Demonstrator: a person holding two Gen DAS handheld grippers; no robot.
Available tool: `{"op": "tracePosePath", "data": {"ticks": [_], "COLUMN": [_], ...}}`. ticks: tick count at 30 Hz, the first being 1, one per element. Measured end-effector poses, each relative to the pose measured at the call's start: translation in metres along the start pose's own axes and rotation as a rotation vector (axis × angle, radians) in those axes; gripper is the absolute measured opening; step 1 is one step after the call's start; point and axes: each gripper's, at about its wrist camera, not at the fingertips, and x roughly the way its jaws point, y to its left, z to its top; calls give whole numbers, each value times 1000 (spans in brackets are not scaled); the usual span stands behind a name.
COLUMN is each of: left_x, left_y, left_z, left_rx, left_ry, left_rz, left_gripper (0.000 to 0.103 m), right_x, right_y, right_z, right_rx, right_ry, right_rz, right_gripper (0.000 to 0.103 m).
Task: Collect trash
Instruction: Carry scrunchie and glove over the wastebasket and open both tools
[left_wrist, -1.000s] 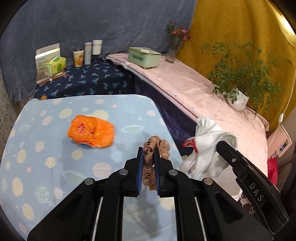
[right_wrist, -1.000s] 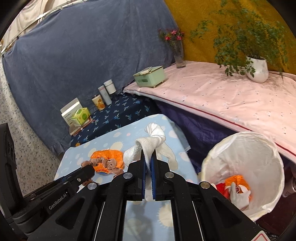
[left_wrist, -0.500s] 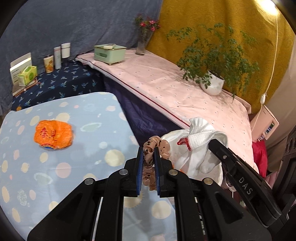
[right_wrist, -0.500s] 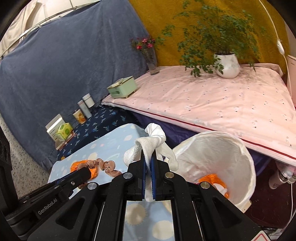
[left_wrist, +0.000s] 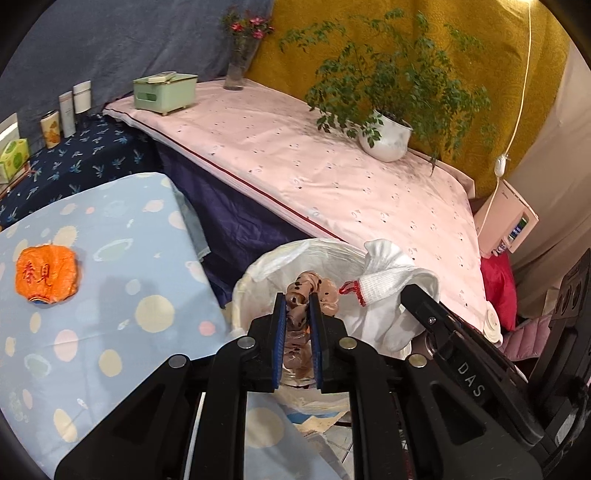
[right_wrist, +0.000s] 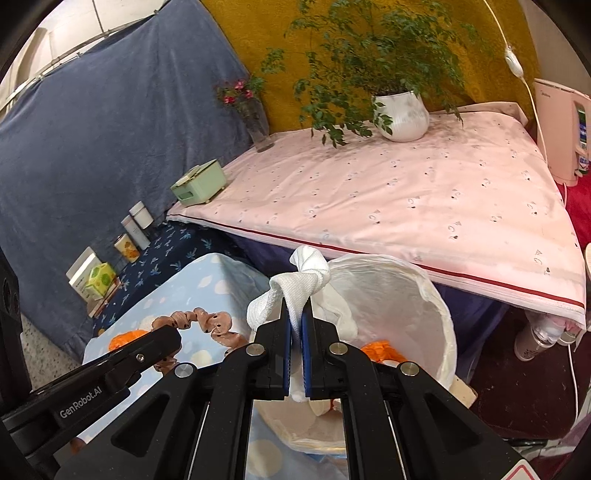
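Over bin | left tool pinches scrunchie | right tool pinches sock

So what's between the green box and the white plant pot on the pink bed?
In both views, only a clear glass vase of red flowers, between green box and white plant pot.

Brown dotted scrunchie and white sock over lined bin; orange wrapper on table.

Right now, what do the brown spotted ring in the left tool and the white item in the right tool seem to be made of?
The brown ruffled ring with dark spots looks like thin, slightly glossy fabric, gathered like a scrunchie. The white ribbed item with red trim looks like matte knitted cotton, probably a sock: its weave ribs show.
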Motion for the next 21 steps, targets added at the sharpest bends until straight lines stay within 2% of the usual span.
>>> {"op": "tracePosePath", "data": {"ticks": [5,7,8,9,11,15,21], "left_x": [13,16,16,16,12,11,6], "left_y": [-7,-6,-5,-4,-1,2,14], "left_z": [0,2,2,2,2,3,2], "left_rx": [12,6,1,-6,-18,-14,-29], "left_ry": [9,10,6,-2,-30,-30,-40], "left_rz": [-7,-10,-7,5,25,33,55], "left_gripper": [14,18,32,51,61,61,61], "right_x": [5,7,8,8,9,10,11], "right_y": [-12,-16,-18,-17,-17,-18,-9], "right_z": [0,0,0,0,1,1,0], "right_rx": [18,21,21,21,20,25,11], "right_ry": [8,12,12,12,8,1,3], "right_rz": [-15,-20,-24,-26,-38,-49,-44], "right_gripper": [5,5,5,7,12,24,26]}}
